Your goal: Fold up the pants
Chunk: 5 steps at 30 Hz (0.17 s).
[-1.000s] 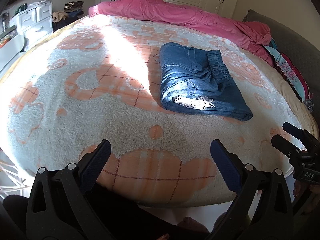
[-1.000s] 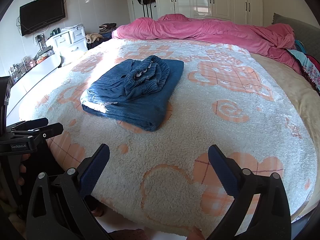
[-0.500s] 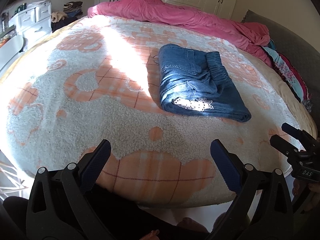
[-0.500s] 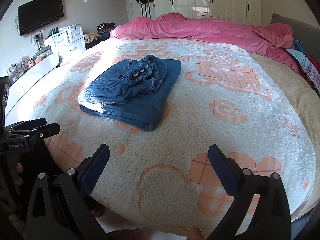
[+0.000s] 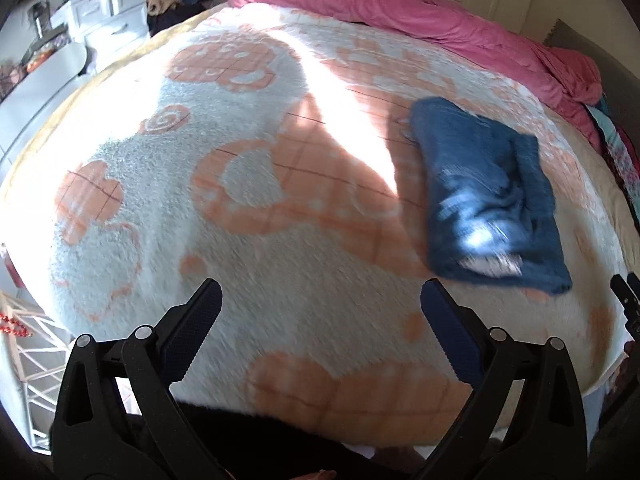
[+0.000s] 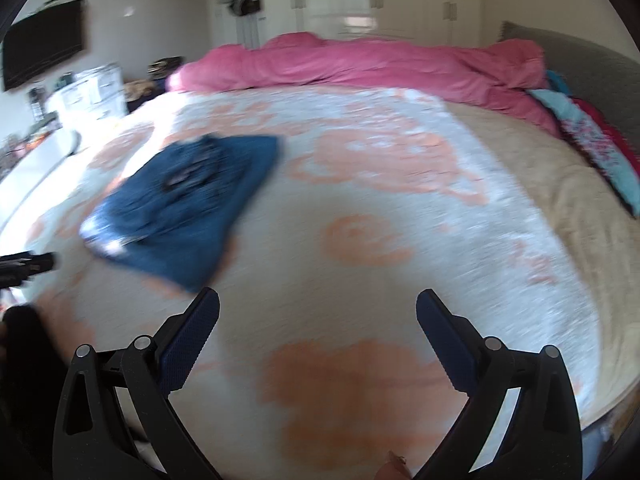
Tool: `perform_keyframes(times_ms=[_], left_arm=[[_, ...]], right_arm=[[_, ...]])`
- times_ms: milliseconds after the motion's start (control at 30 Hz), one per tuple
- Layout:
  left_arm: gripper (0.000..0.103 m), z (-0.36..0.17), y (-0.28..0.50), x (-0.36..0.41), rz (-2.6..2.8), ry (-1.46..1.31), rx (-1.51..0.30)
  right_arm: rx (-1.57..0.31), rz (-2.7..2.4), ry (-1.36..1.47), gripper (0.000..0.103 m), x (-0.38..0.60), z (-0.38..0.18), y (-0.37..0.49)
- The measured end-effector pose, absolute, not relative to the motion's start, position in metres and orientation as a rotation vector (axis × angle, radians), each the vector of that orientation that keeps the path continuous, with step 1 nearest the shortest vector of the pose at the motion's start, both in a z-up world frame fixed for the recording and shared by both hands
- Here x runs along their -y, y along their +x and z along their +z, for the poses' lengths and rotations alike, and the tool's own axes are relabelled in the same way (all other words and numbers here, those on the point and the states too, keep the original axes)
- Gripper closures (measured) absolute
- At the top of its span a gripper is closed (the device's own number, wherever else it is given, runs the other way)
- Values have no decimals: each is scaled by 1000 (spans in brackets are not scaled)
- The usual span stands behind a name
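The folded pants (image 5: pixel 490 200) lie on the blanket (image 5: pixel 280 208) mid-bed, well beyond both tools. The left gripper (image 5: pixel 322 312) and right gripper (image 6: pixel 318 312) hover at the bed's near edge, spread wide, holding nothing.

Motion blur leaves no text or label readable anywhere.

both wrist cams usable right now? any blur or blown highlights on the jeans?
Left wrist view: motion blur smears the folded jeans and blanket; a sun band blows out to white beside the jeans; the left claw stays sharp. Right wrist view: heavier blur, jeans seams unreadable, glare at the left edge; the right claw is crisp. Fisheye bows the bed in both.
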State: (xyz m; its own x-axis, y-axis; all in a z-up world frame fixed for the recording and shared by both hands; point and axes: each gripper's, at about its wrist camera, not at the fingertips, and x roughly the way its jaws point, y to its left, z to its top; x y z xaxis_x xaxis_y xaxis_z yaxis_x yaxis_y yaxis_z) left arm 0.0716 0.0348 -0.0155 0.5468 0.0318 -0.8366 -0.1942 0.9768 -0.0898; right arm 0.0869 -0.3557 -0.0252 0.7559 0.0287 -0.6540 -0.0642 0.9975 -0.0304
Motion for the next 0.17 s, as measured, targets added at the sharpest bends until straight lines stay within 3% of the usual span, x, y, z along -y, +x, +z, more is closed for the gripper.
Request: perform_keyframes(times_ms=[167], left_arm=[[9, -15, 153, -127, 311, -142, -1015]], right_arm=[[-812, -192, -12, 5, 452, -32, 172]])
